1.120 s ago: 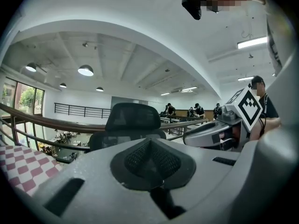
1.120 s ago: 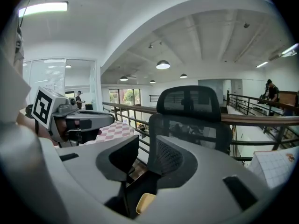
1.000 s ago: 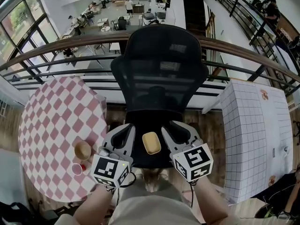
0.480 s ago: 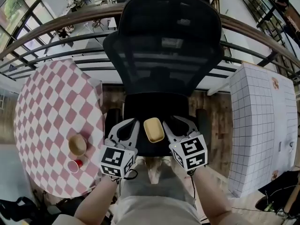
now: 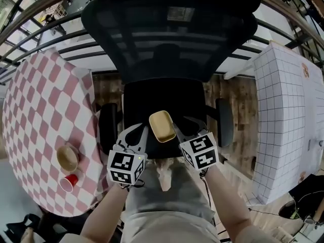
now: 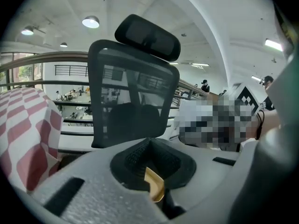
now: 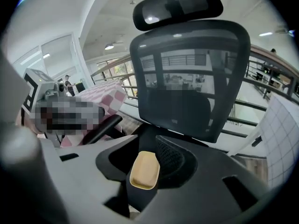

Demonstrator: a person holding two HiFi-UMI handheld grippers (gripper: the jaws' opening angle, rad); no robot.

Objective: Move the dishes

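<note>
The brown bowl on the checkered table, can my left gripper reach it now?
Probably not yet: the left gripper looks shut on the yellow dish. Otherwise the path seems free; the brown bowl sits uncovered on the checkered table, a red cup beside it.

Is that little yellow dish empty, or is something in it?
Empty: in the head view the yellow dish shows a bare inside, with nothing lying in it.

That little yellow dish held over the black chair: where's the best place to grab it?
Grab it by its thin raised rim, coming in level from the side. The yellow dish is shallow and oblong. Its body is probably too wide for two jaws to span, but its edge slips between them. The left gripper and the right gripper seem to pinch opposite edges that way.
</note>
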